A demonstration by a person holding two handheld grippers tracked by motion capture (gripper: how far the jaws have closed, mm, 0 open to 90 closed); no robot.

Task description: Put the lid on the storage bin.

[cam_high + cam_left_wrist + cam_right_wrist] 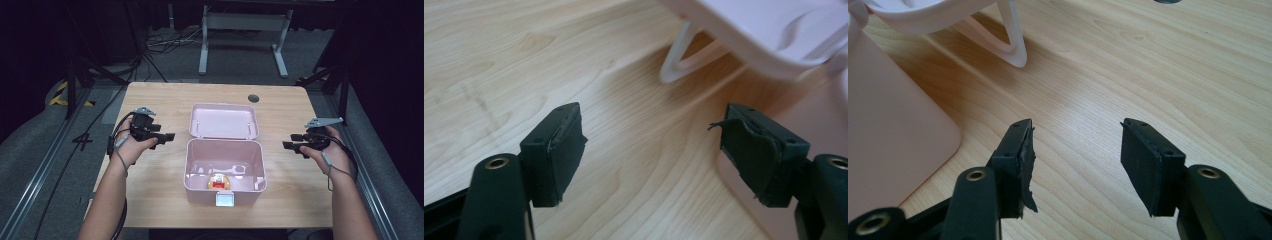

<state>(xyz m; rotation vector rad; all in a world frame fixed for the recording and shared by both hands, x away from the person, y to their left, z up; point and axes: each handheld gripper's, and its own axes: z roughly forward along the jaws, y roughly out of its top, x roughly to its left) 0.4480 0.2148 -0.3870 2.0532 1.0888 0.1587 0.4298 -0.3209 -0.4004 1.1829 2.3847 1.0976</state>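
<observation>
High view first: I've got the pink box (225, 172) sitting mid-worktop (160, 200) with its lid (223, 121) thrown back flat behind it, and a small round yellow-and-red item (219, 181) resting on the box floor near the front wall, just behind the white latch (224, 199). My left claw (162, 138) hangs off the box's left side and my right claw (292, 141) off its right, both well apart from the walls and pointing inward, flanking it evenly, which I read as staging for a two-sided move on the box or its lid. Left gripper view shows my jaws spread wide over bare wood, holding nothing, with the lid's edge and a white handle loop (679, 65) ahead. Right gripper view gives the same picture mirrored: jaws wide, nothing between them, the box wall at one side and the white loop (1008, 40) beyond. With the lid lying open and the item already inside, closing up looks like the likely next job.
</observation>
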